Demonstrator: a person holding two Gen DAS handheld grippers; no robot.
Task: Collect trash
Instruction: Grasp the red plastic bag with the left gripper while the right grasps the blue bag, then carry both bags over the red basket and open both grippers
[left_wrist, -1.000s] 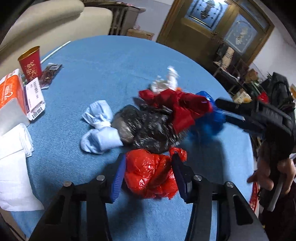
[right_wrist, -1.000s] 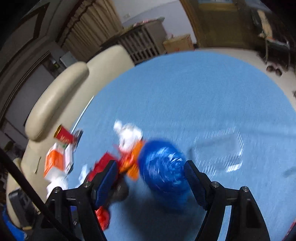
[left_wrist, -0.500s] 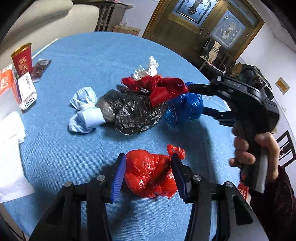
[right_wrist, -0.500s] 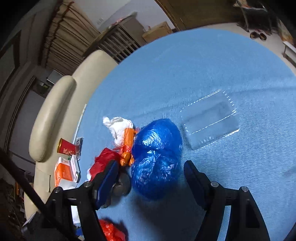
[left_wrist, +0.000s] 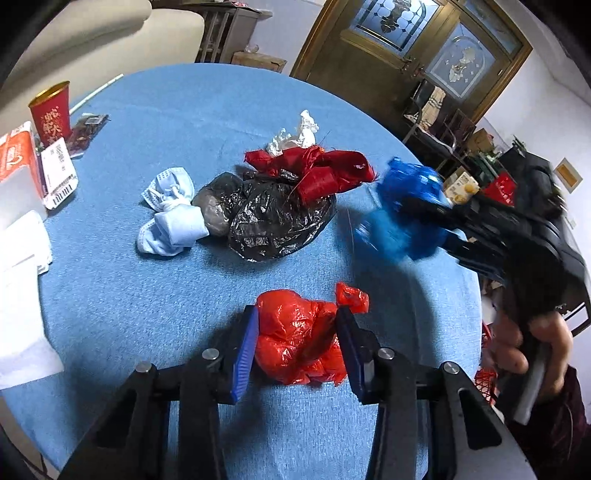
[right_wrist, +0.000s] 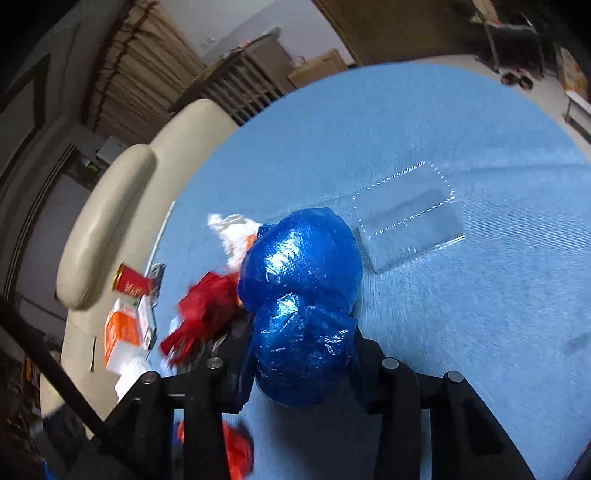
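You have both pairs of tongs working at once: your left gripper has just been closing on the red plastic bag, which sits between its blue pads and looks lightly squeezed, on the blue table or barely off it. Your right gripper has also just been closing and now clamps the blue plastic bag, whose bulk bulges forward past its fingertips. I judge you are early in the job. Ahead of the left tongs a black plastic bag, a dark red wad, a pale blue face mask and crumpled white wrapping remain uncollected, and beyond the right tongs, to their right, lies a clear plastic lid. No bin shows in either view, so where the trash goes is unknown. The blue bag hides the right pads completely, motion blur smears that side, and the cartons at the left edge are cut off.
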